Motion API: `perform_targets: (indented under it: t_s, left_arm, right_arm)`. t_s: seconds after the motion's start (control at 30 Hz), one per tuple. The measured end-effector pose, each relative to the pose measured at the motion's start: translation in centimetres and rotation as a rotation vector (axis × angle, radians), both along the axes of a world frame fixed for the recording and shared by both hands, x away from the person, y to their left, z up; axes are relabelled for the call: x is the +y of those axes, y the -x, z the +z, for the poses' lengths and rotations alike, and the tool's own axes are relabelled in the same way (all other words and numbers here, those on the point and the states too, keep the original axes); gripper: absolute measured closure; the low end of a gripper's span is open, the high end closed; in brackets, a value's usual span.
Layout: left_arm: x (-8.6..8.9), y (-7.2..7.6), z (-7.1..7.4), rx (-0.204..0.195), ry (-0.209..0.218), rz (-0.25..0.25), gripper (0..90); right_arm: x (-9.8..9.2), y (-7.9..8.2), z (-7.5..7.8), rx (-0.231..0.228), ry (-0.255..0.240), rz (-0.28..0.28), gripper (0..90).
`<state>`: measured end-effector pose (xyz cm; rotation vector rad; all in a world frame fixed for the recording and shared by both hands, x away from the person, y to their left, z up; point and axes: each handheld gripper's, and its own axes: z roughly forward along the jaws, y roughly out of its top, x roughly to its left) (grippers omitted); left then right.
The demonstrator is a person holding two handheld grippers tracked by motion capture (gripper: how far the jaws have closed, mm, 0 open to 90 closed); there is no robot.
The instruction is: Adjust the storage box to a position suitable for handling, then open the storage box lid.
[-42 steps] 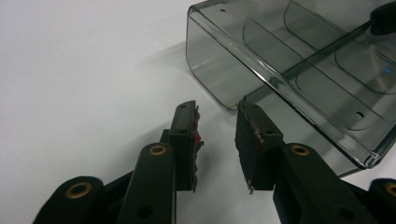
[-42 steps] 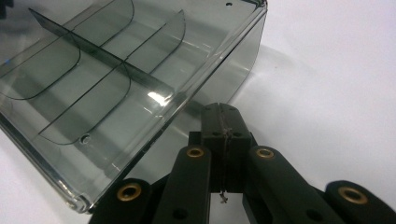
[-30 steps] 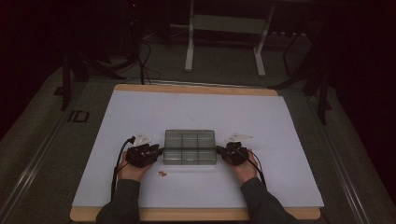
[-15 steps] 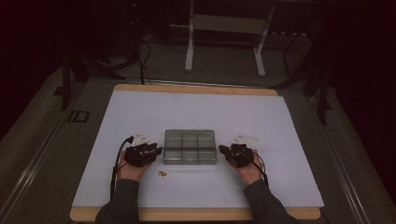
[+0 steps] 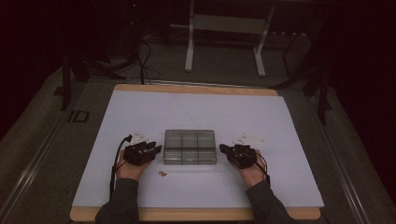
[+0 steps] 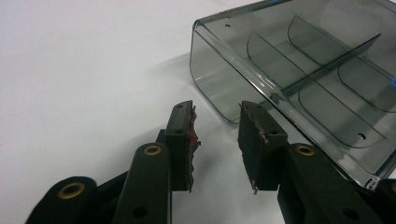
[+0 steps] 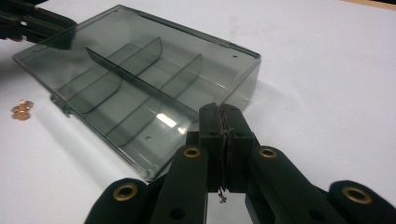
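A smoky clear plastic box (image 5: 189, 147) with several empty compartments lies shut on the white mat (image 5: 196, 112). My left gripper (image 5: 156, 149) rests at the box's left end. In the left gripper view the left gripper (image 6: 215, 109) is open, its jaws have just been opening, and nothing is between them; the box (image 6: 299, 70) corner lies just beyond the tips. My right gripper (image 5: 223, 148) sits at the box's right end. In the right gripper view the right gripper (image 7: 219, 109) is shut with its pads pressed together, close to the box (image 7: 140, 88) wall.
A few small copper coins (image 5: 162, 173) lie on the mat near the box's front left corner, seen as coins (image 7: 21, 110) too. The wooden table edge (image 5: 196, 214) runs along the front. A metal stand (image 5: 224, 42) and cables occupy the dark floor behind.
The right hand has drawn back a little to the right, away from the box's end. The left hand has stayed in place.
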<state>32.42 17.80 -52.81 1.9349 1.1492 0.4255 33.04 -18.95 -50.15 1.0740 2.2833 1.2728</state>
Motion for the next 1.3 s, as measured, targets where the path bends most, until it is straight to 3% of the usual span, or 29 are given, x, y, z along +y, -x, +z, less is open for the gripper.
perform_targets:
  t_s: [0.6,1.3]
  left_arm:
    - [0.1,-0.1,0.0,-0.004,0.003,0.005,64.7]
    - [0.2,-0.1,0.1,-0.015,-0.006,0.014,63.7]
  right_arm:
    - [3.8,2.1,1.1,-0.037,0.016,0.110,87.9]
    - [5.9,3.6,0.7,-0.004,-0.042,0.177,88.2]
